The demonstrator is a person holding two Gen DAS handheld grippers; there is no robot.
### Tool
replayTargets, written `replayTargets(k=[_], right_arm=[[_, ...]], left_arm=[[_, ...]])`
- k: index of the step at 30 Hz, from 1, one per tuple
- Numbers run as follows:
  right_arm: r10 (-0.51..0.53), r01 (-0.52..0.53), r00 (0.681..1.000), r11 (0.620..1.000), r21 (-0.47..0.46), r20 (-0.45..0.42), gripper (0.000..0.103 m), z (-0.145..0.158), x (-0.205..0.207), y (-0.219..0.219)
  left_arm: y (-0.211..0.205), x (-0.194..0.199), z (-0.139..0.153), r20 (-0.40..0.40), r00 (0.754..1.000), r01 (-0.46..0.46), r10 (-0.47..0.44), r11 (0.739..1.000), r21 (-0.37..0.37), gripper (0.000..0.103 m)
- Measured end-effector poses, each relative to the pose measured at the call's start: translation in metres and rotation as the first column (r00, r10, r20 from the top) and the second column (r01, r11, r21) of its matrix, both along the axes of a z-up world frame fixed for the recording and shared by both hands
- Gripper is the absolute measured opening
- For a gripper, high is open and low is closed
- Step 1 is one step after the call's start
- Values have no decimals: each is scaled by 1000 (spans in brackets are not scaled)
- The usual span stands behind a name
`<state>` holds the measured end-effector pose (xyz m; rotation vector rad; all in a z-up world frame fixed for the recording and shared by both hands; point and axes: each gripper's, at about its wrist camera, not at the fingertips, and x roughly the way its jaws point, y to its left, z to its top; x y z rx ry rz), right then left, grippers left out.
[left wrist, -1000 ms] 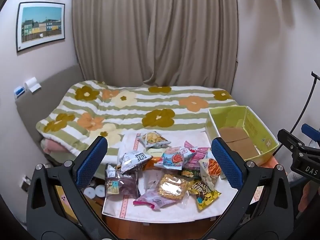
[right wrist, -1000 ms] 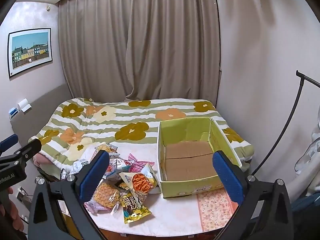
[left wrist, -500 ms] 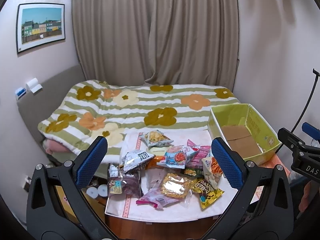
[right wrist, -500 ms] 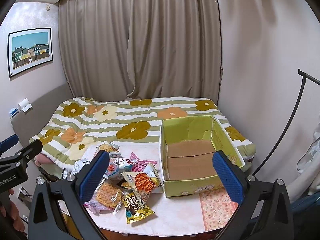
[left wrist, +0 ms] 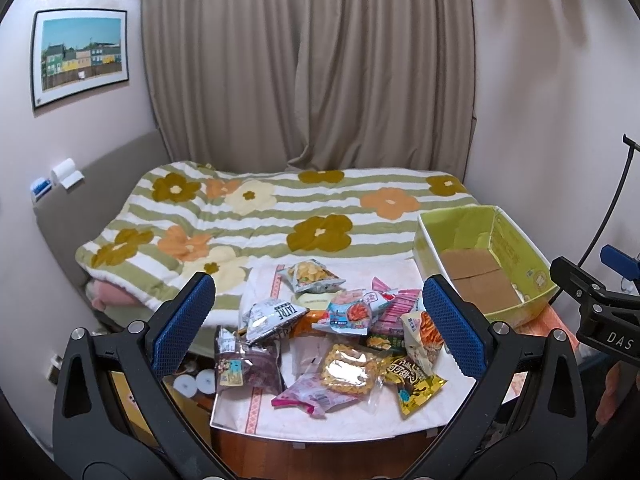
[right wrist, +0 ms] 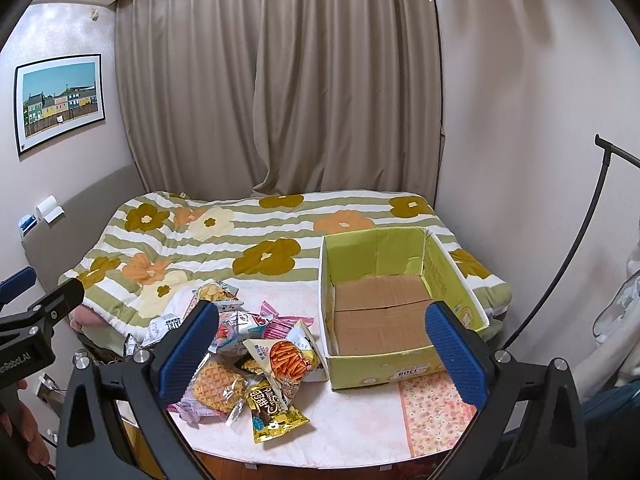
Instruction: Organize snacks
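Left gripper [left wrist: 319,322] and right gripper [right wrist: 322,350] both spread wide, holding nothing, above the table's [right wrist: 360,420] near edge; snack packets [left wrist: 340,344] piled left, green box [right wrist: 400,312] right.

Between the blue-padded black left claw [left wrist: 320,320] tips lie mixed-colour foil snack packets [left wrist: 332,344]; right of it, a lime-green cardboard box [left wrist: 516,248] with brown floor. Beyond, a green-and-white striped bed quilt [left wrist: 280,216] with orange, mustard, cream flowers.

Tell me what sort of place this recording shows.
Most likely a bedroom in a home: a bed under a green-striped floral quilt, floor-length beige curtains behind it, and a framed townscape picture on the wall.
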<state>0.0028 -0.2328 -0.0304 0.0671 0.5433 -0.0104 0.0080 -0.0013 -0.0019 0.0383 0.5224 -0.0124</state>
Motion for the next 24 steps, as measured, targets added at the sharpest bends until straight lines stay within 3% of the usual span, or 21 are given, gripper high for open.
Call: replayTargets(k=[24], right_arm=[[-1,1,1000,1000,1,-1,103,1,0,1]], left_arm=[[-5,-3,3,-4,1000,-5,5,1000,11,103]])
